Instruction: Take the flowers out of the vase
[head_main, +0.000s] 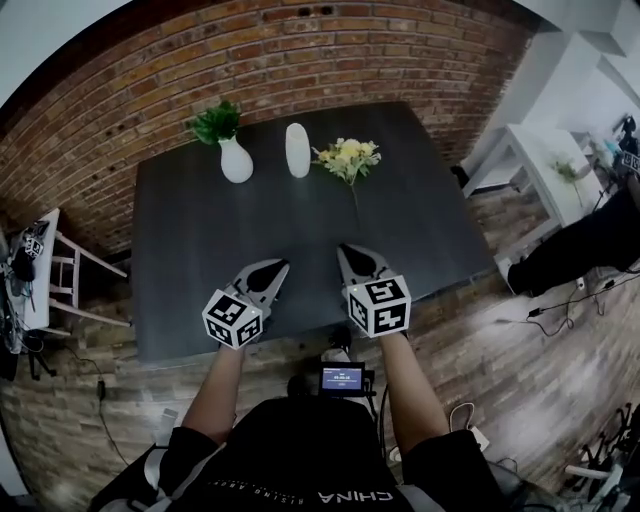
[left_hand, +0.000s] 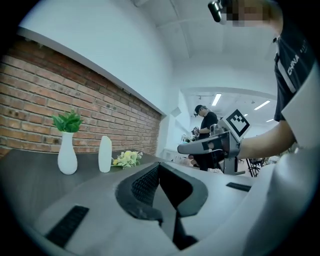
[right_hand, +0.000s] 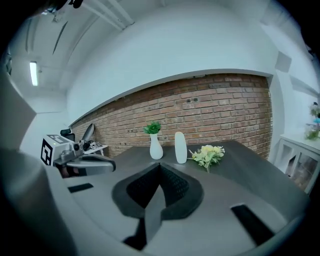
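Observation:
A bunch of pale yellow flowers (head_main: 347, 157) lies flat on the dark table (head_main: 190, 250), its stem pointing toward me, just right of a tall white vase (head_main: 297, 150) that stands empty. The same flowers (right_hand: 206, 154) and tall vase (right_hand: 180, 147) show in the right gripper view, and the flowers (left_hand: 126, 159) and tall vase (left_hand: 104, 154) in the left gripper view. My left gripper (head_main: 273, 269) and right gripper (head_main: 348, 252) hover side by side over the table's near part, both shut and empty, well short of the flowers.
A round-bellied white vase (head_main: 235, 160) holding green leaves (head_main: 216, 122) stands left of the tall one. A brick wall (head_main: 150, 80) runs behind the table. A white stand (head_main: 50, 280) is at the left, white furniture (head_main: 545, 160) at the right. A person (left_hand: 206, 125) stands in the background.

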